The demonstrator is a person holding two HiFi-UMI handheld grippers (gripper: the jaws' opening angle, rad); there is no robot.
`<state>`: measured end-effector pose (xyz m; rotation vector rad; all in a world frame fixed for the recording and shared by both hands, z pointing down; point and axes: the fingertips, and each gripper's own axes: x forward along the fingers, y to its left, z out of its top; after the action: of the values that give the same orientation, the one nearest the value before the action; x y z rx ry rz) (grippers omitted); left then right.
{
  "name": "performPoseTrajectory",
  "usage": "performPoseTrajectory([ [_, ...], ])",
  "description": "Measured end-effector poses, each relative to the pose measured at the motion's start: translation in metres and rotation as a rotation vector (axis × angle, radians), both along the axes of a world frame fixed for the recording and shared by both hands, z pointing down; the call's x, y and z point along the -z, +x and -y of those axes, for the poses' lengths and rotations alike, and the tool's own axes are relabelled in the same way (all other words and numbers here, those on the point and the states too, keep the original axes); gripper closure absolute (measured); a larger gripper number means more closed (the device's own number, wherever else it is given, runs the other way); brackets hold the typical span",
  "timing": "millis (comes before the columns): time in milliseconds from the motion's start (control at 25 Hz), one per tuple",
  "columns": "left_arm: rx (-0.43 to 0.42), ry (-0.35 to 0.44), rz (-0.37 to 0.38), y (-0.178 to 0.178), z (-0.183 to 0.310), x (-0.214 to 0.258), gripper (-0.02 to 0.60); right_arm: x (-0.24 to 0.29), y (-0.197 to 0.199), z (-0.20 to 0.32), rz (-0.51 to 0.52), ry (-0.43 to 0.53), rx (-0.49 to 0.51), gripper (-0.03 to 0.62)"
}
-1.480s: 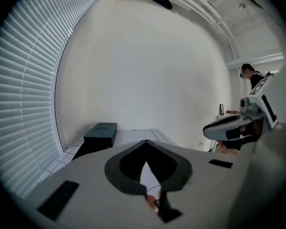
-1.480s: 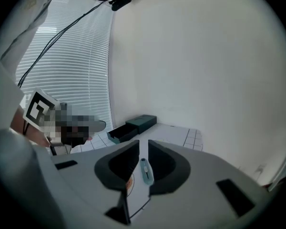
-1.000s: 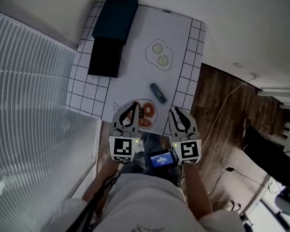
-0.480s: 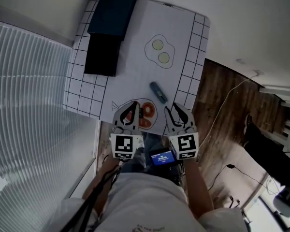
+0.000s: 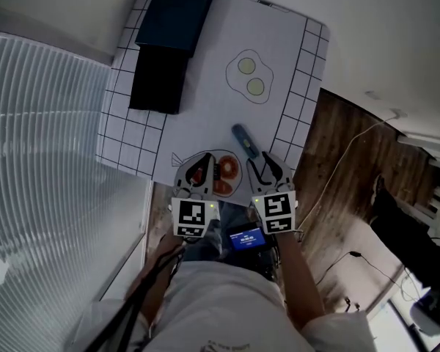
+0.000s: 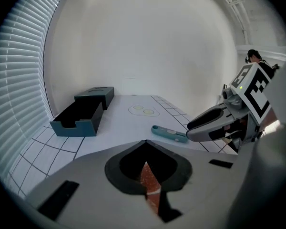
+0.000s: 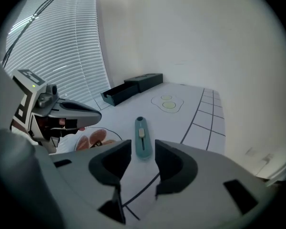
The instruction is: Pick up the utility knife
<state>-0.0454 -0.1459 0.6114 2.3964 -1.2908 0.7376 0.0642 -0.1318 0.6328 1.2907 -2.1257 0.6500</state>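
Observation:
The teal utility knife (image 5: 246, 141) lies flat on the white mat, near the table's front right. My right gripper (image 5: 267, 166) hovers just short of the knife's near end and points along it. In the right gripper view the knife (image 7: 141, 137) lies straight ahead of the right gripper (image 7: 143, 150), whose jaws are opening with nothing between them. My left gripper (image 5: 194, 170) hangs over a drawn plate (image 5: 221, 171), left of the knife. In its own view the left gripper (image 6: 146, 144) is shut and empty, with the knife (image 6: 169, 133) ahead to the right.
A dark blue box (image 5: 174, 17) and a black open tray (image 5: 158, 83) sit at the far left of the mat. A fried-egg drawing (image 5: 249, 78) lies at the far middle. The table's right edge drops to wooden floor (image 5: 337, 160) with a cable. Window blinds (image 5: 37, 145) run along the left.
Both grippers have come down toward the table's near edge. The right gripper's jaws have spread wider and now sit closer to the knife's near end.

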Motion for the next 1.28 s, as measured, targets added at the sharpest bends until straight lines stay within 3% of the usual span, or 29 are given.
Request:
performPoseTrajectory([
  [240, -0.008, -0.022, 0.002, 0.000, 0.001, -0.007, 0.578, -0.017, -0.012, 0.001, 0.013, -0.078, 0.046, 0.388],
  [440, -0.002, -0.026, -0.005, 0.000, 0.002, -0.007, 0.578, -0.026, -0.012, 0.006, -0.069, -0.092, 0.057, 0.375],
  [720, 0.004, -0.041, 0.001, -0.001, -0.005, -0.010, 0.578, -0.027, -0.008, 0.009, -0.095, -0.107, 0.023, 0.399],
  [840, 0.004, -0.047, 0.004, 0.000, -0.007, -0.009, 0.578, -0.027, -0.004, 0.011, -0.079, -0.135, 0.022, 0.459],
  [1280, 0.004, -0.045, 0.010, 0.004, -0.002, 0.000, 0.578, -0.021, -0.001, 0.012, -0.005, -0.147, 0.034, 0.461],
])
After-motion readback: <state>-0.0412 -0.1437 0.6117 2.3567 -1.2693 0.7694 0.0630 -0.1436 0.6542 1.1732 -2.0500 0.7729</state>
